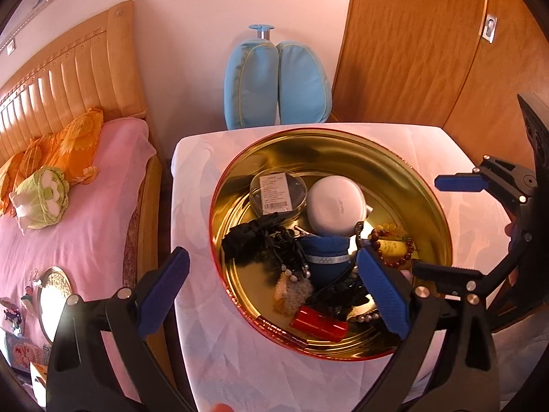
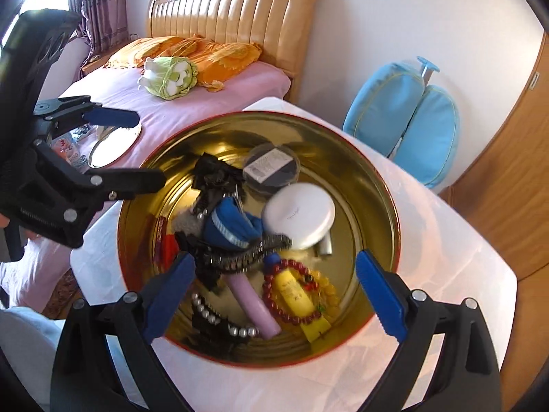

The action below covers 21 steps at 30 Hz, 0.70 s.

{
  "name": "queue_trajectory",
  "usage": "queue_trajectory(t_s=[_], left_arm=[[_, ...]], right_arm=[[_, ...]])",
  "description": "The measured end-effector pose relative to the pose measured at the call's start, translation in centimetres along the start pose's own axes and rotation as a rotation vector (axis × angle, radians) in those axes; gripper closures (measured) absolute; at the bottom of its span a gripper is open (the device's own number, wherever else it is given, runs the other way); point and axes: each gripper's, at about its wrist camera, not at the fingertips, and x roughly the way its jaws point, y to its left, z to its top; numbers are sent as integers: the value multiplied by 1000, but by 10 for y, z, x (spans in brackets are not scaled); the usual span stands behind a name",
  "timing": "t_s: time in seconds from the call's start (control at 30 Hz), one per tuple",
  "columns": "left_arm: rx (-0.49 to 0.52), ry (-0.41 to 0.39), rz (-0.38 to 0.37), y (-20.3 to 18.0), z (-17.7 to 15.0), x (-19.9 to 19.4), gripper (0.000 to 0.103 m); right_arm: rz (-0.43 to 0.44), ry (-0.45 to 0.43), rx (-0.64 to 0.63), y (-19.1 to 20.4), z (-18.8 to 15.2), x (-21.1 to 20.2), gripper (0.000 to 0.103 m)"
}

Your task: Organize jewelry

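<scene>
So both grippers are hanging over the big round gold tin (image 2: 370, 185) on the white-covered table (image 2: 463, 274), and neither has anything in it. The right gripper (image 2: 274, 302) has its blue pads spread wide with nothing between them except the view down into the tin. The left gripper (image 1: 274, 295) is wide open too, empty, angled in from the tin's left side. The jewelry is all in a heap on the near half of the tin floor: a red bead bracelet (image 2: 274, 295) looped around a yellow tube (image 2: 296, 295), a pink tube (image 2: 252, 304) just left of it, a pearl strand (image 2: 212, 316) further left, and a dark metal watch band (image 2: 236, 254) lying crosswise behind them. The bit that matters, I reckon: the bracelet sits almost dead center between the right gripper's fingers, just ahead and below, while the left one would have to cross the heap to reach it. So right hand is nearer. The tubes run near-to-far, so the bracelet's tangled over that line, could drag the yellow tube along.
</scene>
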Motion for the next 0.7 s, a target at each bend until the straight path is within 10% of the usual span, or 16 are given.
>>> queue_trajectory(t_s=[0.37,0.7], left_arm=[[97,52,-88,-25,3,-27,8],[126,40,15,-27,2,-43,8]], right_arm=[[-24,14,52,-14,-17,-46,7],[-45,-3,10,0,-9,-57,7]])
